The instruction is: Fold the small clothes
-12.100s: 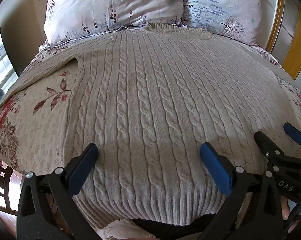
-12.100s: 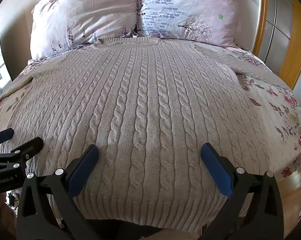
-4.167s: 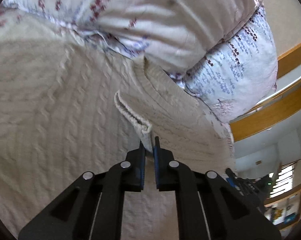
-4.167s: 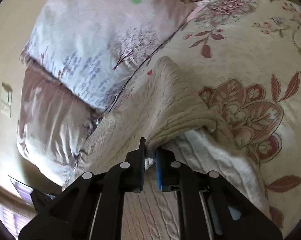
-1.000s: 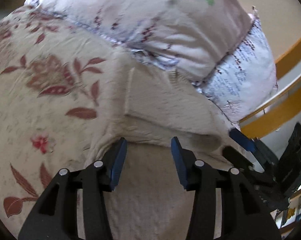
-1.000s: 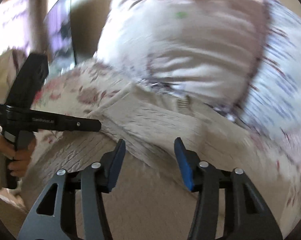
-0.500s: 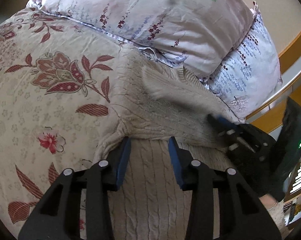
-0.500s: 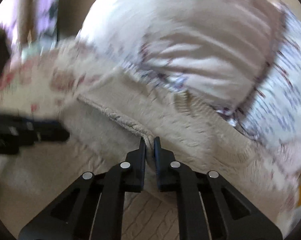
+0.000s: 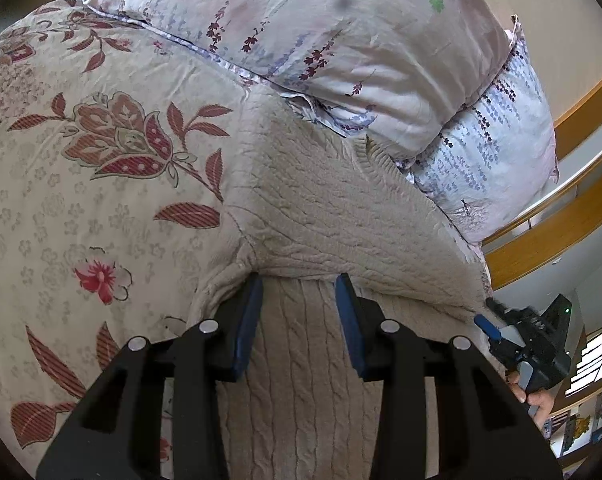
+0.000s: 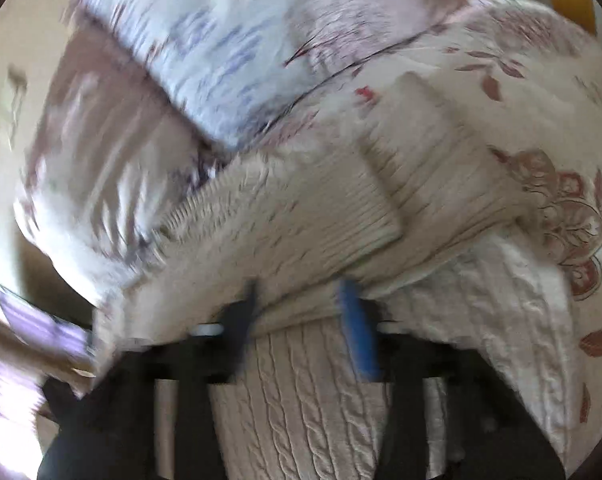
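You are working over a bed spread with a floral quilt [image 9: 81, 200], cream with red leaves and blooms, and a wooden headboard [image 9: 549, 240] curves across the right of the left wrist view. Two pillows lean at the head: a pink pillow [image 9: 321, 32] and, just right of it, a pale blue pillow [image 9: 493, 152] with small dark sprigs.

The cable-knit sweater [image 9: 321, 220] lies on the quilt with its ribbed collar up against the pillows. A sleeve is folded across the upper body, making a thick band; the lower body runs toward you and is cut off by the frame bottom and hidden behind the gripper arms.

Your left gripper [image 9: 299, 312] sits at the edge of that folded band with its blue pads parted, knit showing between them and nothing pinched. Whether the pad tips touch the fabric is hard to make out.

Far right in the left wrist view, your right gripper [image 9: 491, 316] reaches the sweater's other edge; only one blue tip shows clearly, and your right hand [image 9: 535, 396] is partly cut off by the frame rim.

The right wrist view is smeared with blur. Even so, its fingers [image 10: 357, 332] stand apart over the cable knit, empty, with the folded ribbed cuff [image 10: 385, 216] just beyond them.
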`<action>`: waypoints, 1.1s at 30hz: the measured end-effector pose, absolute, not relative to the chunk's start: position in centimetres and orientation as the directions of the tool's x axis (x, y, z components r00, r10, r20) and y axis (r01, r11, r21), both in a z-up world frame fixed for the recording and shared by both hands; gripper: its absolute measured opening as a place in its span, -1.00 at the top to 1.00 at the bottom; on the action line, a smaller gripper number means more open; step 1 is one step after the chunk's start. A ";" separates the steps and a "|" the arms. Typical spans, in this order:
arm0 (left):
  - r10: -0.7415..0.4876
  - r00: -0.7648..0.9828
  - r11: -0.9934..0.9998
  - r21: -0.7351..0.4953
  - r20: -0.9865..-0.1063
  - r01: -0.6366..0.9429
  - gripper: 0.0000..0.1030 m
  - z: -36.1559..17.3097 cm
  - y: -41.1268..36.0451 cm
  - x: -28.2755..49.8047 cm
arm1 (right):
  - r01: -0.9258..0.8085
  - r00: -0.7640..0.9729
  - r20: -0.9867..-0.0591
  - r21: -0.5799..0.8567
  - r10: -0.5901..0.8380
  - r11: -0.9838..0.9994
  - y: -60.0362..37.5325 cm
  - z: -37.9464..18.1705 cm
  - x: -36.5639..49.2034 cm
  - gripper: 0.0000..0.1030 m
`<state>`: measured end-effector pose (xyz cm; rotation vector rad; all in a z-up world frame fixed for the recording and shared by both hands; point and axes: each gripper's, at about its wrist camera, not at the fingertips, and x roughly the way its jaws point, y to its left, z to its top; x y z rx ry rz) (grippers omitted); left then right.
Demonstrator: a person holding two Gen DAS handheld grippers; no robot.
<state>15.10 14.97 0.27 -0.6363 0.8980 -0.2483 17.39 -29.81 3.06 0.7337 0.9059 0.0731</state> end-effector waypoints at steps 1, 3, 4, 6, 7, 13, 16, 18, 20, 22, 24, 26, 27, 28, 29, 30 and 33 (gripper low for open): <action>-0.457 0.610 0.789 -0.612 -0.647 -0.059 0.25 0.3 15.0 15.1 | 0.250 0.636 -0.686 0.616 0.353 0.747 -30.3 3.1 17.4 -0.13; -0.459 0.610 0.786 -0.615 -0.646 -0.061 0.25 0.3 15.0 15.1 | 0.280 0.638 -0.687 0.629 0.348 0.726 -31.2 2.9 17.6 -0.11; -0.458 0.610 0.786 -0.615 -0.646 -0.062 0.25 0.3 15.0 15.1 | 0.295 0.639 -0.683 0.643 0.354 0.707 -31.7 2.6 17.7 -0.02; -0.457 0.610 0.787 -0.614 -0.648 -0.062 0.25 0.3 15.0 15.1 | 0.312 0.635 -0.684 0.653 0.359 0.690 -32.4 2.2 17.7 0.13; -0.457 0.610 0.787 -0.614 -0.648 -0.062 0.25 0.3 15.0 15.1 | 0.315 0.633 -0.685 0.654 0.361 0.688 -32.5 2.1 18.0 0.18; -0.465 0.609 0.778 -0.625 -0.642 -0.064 0.25 0.4 15.0 15.0 | 0.361 0.628 -0.704 0.640 0.331 0.678 -33.1 1.0 19.1 0.32; -0.469 0.610 0.773 -0.631 -0.639 -0.066 0.25 0.4 15.1 15.0 | 0.365 0.627 -0.711 0.629 0.318 0.687 -32.9 1.1 19.3 0.40; -0.469 0.612 0.771 -0.634 -0.636 -0.068 0.25 0.3 15.1 15.0 | 0.345 0.631 -0.708 0.622 0.317 0.703 -32.7 1.1 19.6 0.78; -0.471 0.613 0.768 -0.637 -0.635 -0.070 0.27 0.3 15.1 15.0 | 0.278 0.671 -0.665 0.635 0.328 0.721 -32.1 2.1 19.2 0.79; -0.475 0.612 0.760 -0.645 -0.632 -0.076 0.31 0.2 15.4 15.0 | 0.213 0.725 -0.615 0.629 0.311 0.748 -31.5 3.7 18.3 0.79; -0.483 0.611 0.750 -0.656 -0.627 -0.080 0.34 0.0 15.6 15.0 | 0.212 0.743 -0.608 0.611 0.281 0.762 -31.4 4.3 17.5 0.79; -0.492 0.615 0.739 -0.669 -0.616 -0.078 0.35 -0.1 15.8 14.9 | 0.274 0.713 -0.652 0.595 0.256 0.756 -31.7 3.0 16.9 0.79; -0.494 0.616 0.737 -0.671 -0.614 -0.077 0.36 -0.2 15.8 14.9 | 0.296 0.692 -0.674 0.592 0.259 0.750 -31.9 2.2 16.9 0.79; -0.494 0.616 0.737 -0.671 -0.614 -0.078 0.36 -0.2 15.8 14.9 | 0.312 0.676 -0.689 0.588 0.261 0.746 -32.0 1.5 16.9 0.79; -0.493 0.616 0.738 -0.670 -0.615 -0.079 0.36 -0.2 15.8 14.9 | 0.333 0.662 -0.701 0.591 0.265 0.735 -32.3 0.6 16.7 0.79; -0.489 0.615 0.742 -0.666 -0.618 -0.079 0.36 -0.1 15.7 14.9 | 0.333 0.666 -0.694 0.604 0.273 0.724 -32.4 0.3 16.4 0.79; -0.483 0.616 0.747 -0.660 -0.622 -0.080 0.36 -0.1 15.6 14.9 | 0.293 0.705 -0.652 0.625 0.278 0.723 -32.2 1.5 15.6 0.79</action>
